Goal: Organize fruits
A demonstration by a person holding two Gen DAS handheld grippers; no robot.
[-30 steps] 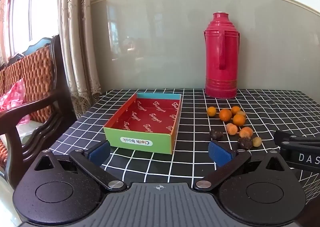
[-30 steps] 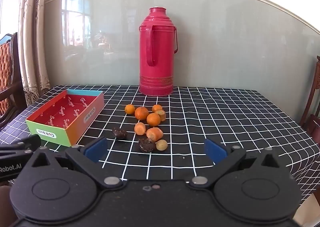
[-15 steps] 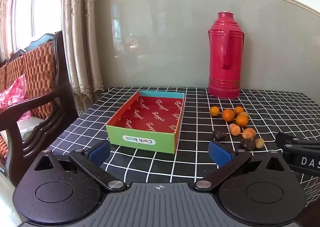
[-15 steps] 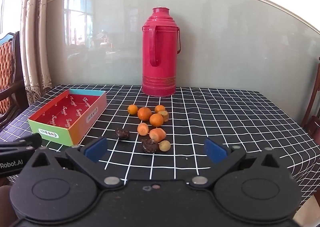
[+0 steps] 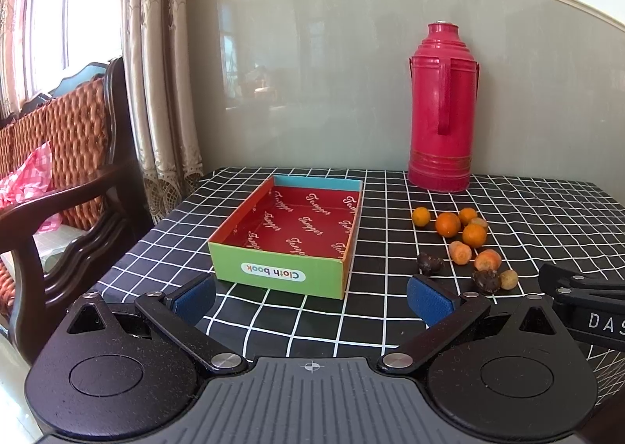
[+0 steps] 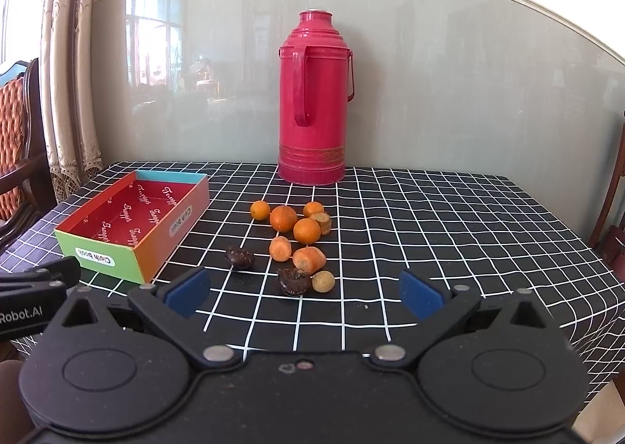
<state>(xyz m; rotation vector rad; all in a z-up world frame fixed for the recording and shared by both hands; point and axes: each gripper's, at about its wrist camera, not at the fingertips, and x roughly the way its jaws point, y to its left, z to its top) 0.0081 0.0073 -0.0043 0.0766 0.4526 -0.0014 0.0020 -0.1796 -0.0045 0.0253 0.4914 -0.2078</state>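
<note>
Across the lower frame of each wrist view, the left gripper (image 5: 311, 293) and right gripper (image 6: 304, 291) gape wide, holding nothing — fruits (image 6: 293, 237) cluster mid-table right of the box (image 6: 177, 221), bare checked tablecloth (image 6: 449, 233) reaching the right edge.

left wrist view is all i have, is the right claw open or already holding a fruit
Observer: Open. The right claw has its blue pads wide apart with nothing between them.
Operator: whats closest in front of it
Observer: A dark fruit beside a small yellowish one, lying just ahead of the claw and roughly centred on the gap.
Operator: anything on the outer right wall of the box
Observer: Yes, the box has an orange outer wall on that side with a second "Cloth book" label.
</note>
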